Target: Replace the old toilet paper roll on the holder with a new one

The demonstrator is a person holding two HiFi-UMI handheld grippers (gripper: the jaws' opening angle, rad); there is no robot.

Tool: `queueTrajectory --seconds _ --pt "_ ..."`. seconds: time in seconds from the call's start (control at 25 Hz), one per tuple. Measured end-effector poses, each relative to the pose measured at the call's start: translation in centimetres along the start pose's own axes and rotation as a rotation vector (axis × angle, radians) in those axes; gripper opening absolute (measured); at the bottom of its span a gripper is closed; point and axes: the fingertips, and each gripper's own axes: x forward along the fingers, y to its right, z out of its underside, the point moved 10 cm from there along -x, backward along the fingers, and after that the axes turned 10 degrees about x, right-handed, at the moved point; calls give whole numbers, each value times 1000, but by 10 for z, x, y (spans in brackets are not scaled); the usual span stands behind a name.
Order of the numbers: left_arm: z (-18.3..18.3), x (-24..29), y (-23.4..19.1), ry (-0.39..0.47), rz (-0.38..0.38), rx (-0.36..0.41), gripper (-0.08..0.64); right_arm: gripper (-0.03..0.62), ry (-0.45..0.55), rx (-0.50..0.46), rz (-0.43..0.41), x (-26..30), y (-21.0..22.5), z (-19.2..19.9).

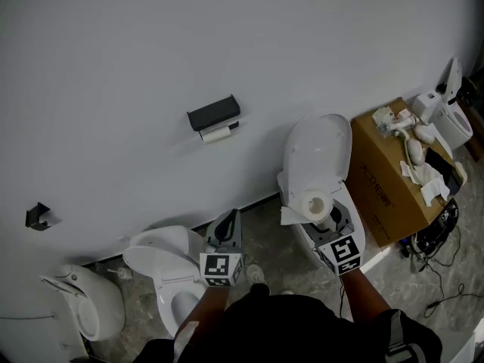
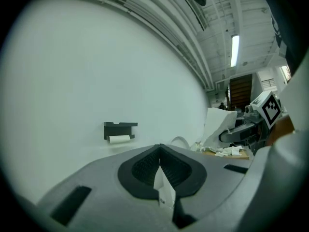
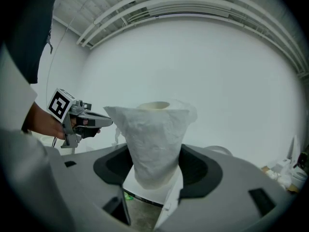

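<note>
A black holder (image 1: 213, 114) is fixed to the white wall, with the thin old roll (image 1: 217, 134) hanging under it. Both also show far ahead in the left gripper view, holder (image 2: 119, 126) above old roll (image 2: 119, 139). My left gripper (image 1: 229, 218) points level at the wall, below and a little right of the holder, shut with nothing in it (image 2: 160, 151). My right gripper (image 1: 327, 216) is shut on a full white new roll (image 1: 313, 204), well right of the holder. In the right gripper view the new roll (image 3: 153, 139) stands upright between the jaws, with loose wrinkled paper around it.
A toilet (image 1: 168, 269) with its seat open stands below my left gripper. Another toilet with a raised lid (image 1: 319, 151) is under my right gripper. A cardboard box (image 1: 382, 180) with white parts on top sits at the right. A black bracket (image 1: 37, 216) is low on the wall at left.
</note>
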Motion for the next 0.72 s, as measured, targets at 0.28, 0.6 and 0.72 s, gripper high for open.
queueTrajectory --seconds 0.28,0.6,0.72 --pt "-12 35 -44 58 -4 52 6 278 40 0 42 57 12 -25" --pt "-1 62 -93 61 10 50 6 278 36 3 58 111 16 -40" --pt "6 72 -108 58 16 50 6 278 39 11 59 129 16 -45"
